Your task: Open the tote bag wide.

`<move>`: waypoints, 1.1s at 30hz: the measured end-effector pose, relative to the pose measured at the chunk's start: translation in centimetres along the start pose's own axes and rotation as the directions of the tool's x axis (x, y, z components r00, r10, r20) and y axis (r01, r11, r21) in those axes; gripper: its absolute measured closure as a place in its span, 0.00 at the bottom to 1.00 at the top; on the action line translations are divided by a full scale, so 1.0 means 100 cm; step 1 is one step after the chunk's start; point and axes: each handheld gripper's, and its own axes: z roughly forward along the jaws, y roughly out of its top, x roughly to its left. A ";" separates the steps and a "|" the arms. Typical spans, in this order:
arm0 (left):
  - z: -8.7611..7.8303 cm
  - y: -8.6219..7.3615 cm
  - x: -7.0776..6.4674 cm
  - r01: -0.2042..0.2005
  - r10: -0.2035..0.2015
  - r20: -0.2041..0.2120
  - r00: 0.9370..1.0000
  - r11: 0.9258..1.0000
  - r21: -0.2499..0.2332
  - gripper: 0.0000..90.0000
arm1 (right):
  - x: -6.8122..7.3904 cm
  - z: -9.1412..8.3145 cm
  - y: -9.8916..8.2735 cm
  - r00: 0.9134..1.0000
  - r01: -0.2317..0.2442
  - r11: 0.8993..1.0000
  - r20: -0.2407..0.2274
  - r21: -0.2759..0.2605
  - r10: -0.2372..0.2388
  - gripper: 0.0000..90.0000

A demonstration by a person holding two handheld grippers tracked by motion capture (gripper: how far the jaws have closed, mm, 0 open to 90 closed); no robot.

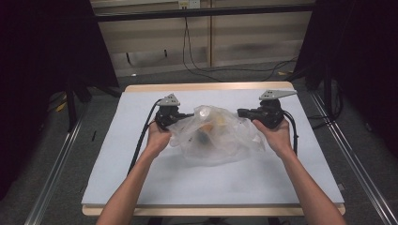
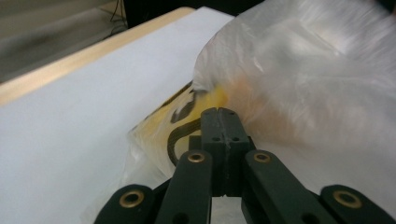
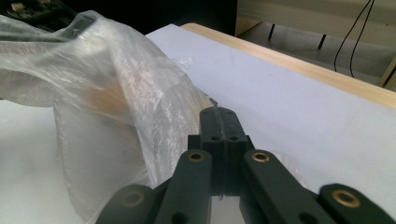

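A crumpled clear plastic bag stands puffed up in the middle of the white-covered table. Inside it lies a yellow packet with black print, seen as a yellow and dark patch in the high view. My left gripper is at the bag's left top edge, its jaws pressed together on a thin fold of film. My right gripper is at the bag's right top edge, jaws together, with the bag wall rising just to their left and a sliver of film at the tip.
The table's wooden rim runs along the far side. Black cables lie on the floor beyond it. Metal rails flank the table, and dark curtains stand at both sides.
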 end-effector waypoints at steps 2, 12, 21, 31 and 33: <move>0.006 -0.008 0.003 0.005 -0.005 -0.003 1.000 0.999 0.035 1.00 | 0.000 0.009 -0.004 1.000 -0.009 1.000 -0.004 0.022 0.009 1.00; 0.024 -0.046 0.004 0.003 -0.010 0.034 0.999 0.980 0.199 1.00 | -0.004 0.045 -0.042 1.000 -0.027 0.988 -0.007 0.155 0.029 1.00; 0.014 -0.069 0.004 -0.038 0.022 0.059 0.998 0.958 0.285 1.00 | 0.001 0.064 -0.071 0.999 -0.001 0.957 -0.032 0.291 0.011 1.00; -0.007 -0.080 0.014 0.003 -0.006 0.009 1.000 0.965 0.263 1.00 | -0.012 0.041 -0.083 0.999 -0.003 0.950 0.034 0.312 -0.008 1.00; -0.011 -0.078 0.015 0.022 -0.023 0.001 1.000 0.973 0.231 1.00 | -0.014 0.037 -0.084 0.999 -0.012 0.953 0.037 0.304 0.001 1.00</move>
